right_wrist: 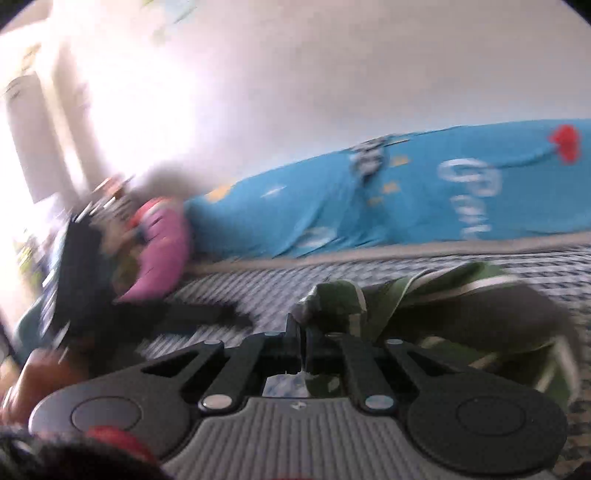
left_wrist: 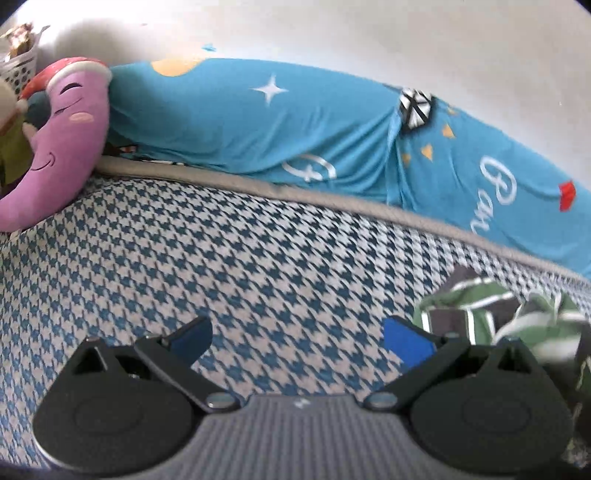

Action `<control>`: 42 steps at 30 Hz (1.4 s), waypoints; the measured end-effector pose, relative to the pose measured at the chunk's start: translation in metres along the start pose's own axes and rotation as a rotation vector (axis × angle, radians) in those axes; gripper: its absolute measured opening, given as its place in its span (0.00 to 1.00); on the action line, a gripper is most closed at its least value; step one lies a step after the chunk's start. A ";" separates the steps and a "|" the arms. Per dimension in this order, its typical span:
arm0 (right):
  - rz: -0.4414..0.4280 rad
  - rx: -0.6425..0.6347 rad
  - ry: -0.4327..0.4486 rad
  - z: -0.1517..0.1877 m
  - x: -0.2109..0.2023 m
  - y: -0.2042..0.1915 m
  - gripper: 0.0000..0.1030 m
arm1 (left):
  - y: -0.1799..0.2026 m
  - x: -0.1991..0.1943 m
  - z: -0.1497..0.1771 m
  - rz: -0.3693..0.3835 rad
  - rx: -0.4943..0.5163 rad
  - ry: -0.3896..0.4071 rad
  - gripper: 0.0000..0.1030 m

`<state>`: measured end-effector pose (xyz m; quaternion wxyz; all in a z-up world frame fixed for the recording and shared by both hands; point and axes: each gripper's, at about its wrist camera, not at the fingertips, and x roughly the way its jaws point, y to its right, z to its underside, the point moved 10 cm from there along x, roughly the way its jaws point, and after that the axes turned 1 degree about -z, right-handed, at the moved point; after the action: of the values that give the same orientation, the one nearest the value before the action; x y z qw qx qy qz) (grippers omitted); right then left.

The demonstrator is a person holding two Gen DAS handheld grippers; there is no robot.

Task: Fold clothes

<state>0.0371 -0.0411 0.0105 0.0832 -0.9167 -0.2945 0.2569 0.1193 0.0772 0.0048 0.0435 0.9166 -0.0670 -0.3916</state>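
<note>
From the left wrist, the left tongs point(left_wrist: 297, 341) hang spread wide over the bed point(left_wrist: 221, 266), whose cover is a blue and white houndstooth weave, and nothing lies between their blue-tipped fingers point(left_wrist: 404, 345). The garment point(left_wrist: 491, 314), green with white and dark stripes, lies crumpled on the bed just beside the right-hand finger, at the right edge of the view. Beyond a grey piped border, a long blue cushion point(left_wrist: 295, 122) printed with stars and white lettering runs along the white wall point(left_wrist: 369, 33). A pink plush toy point(left_wrist: 70, 136) with a smiling face leans against the cushion's left end, and a white perforated basket point(left_wrist: 22, 68) stands in the far left corner.

From the right wrist (this view is badly blurred), the right tongs point(right_wrist: 301, 339) are pressed together on a fold of the green garment point(right_wrist: 424, 295), which trails off to the right across the bed point(right_wrist: 535, 266). A dark shape, which I take to be the other tool point(right_wrist: 85, 266), crosses the left side in front of the pink plush toy point(right_wrist: 162, 251). The blue cushion point(right_wrist: 406, 199) lies behind against the wall point(right_wrist: 369, 74), with bright glare at the upper left.
</note>
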 end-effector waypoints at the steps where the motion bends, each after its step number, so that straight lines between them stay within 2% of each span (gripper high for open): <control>1: -0.023 -0.023 -0.024 0.007 0.003 -0.010 0.06 | -0.003 0.000 0.000 0.005 -0.002 0.002 1.00; 10: -0.195 -0.209 -0.220 0.072 0.008 -0.077 0.06 | 0.007 -0.005 0.010 0.146 0.034 -0.026 1.00; 12: -0.209 -0.257 -0.256 0.082 0.006 -0.085 0.10 | 0.010 -0.005 0.013 0.165 0.035 -0.042 1.00; 15: -0.204 -0.269 -0.249 0.079 -0.004 -0.086 0.13 | 0.015 -0.004 0.017 0.163 0.057 -0.045 1.00; 19: -0.181 -0.222 -0.180 0.057 -0.025 -0.077 0.15 | 0.023 -0.002 0.024 0.183 0.071 -0.068 1.00; 23: -0.131 -0.212 -0.104 0.038 -0.053 -0.069 0.22 | 0.032 0.001 0.030 0.210 0.076 -0.097 1.00; 27: -0.008 -0.191 -0.071 0.023 -0.062 -0.041 0.27 | 0.041 0.003 0.039 0.223 0.118 -0.117 1.00; 31: 0.122 -0.105 -0.065 0.013 -0.062 -0.001 0.28 | 0.045 0.006 0.047 0.214 0.151 -0.136 1.00; 32: 0.145 -0.077 -0.062 0.013 -0.063 0.009 0.33 | 0.046 0.006 0.049 0.215 0.156 -0.141 1.00; 33: 0.162 -0.061 -0.062 0.011 -0.062 0.017 0.41 | 0.047 0.007 0.051 0.213 0.159 -0.146 1.00; 35: 0.192 -0.048 -0.066 0.012 -0.060 0.027 0.47 | 0.049 0.009 0.054 0.208 0.164 -0.154 1.00; 39: 0.225 -0.044 -0.097 0.018 -0.049 0.035 0.52 | 0.051 0.014 0.058 0.195 0.177 -0.173 1.00; 42: 0.303 -0.047 -0.118 0.023 -0.035 0.044 0.52 | 0.051 0.017 0.061 0.190 0.184 -0.194 1.00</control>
<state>0.0229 -0.0970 -0.0080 0.0046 -0.9356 -0.1634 0.3128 0.0819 0.0228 -0.0424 -0.0103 0.8641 -0.1928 -0.4648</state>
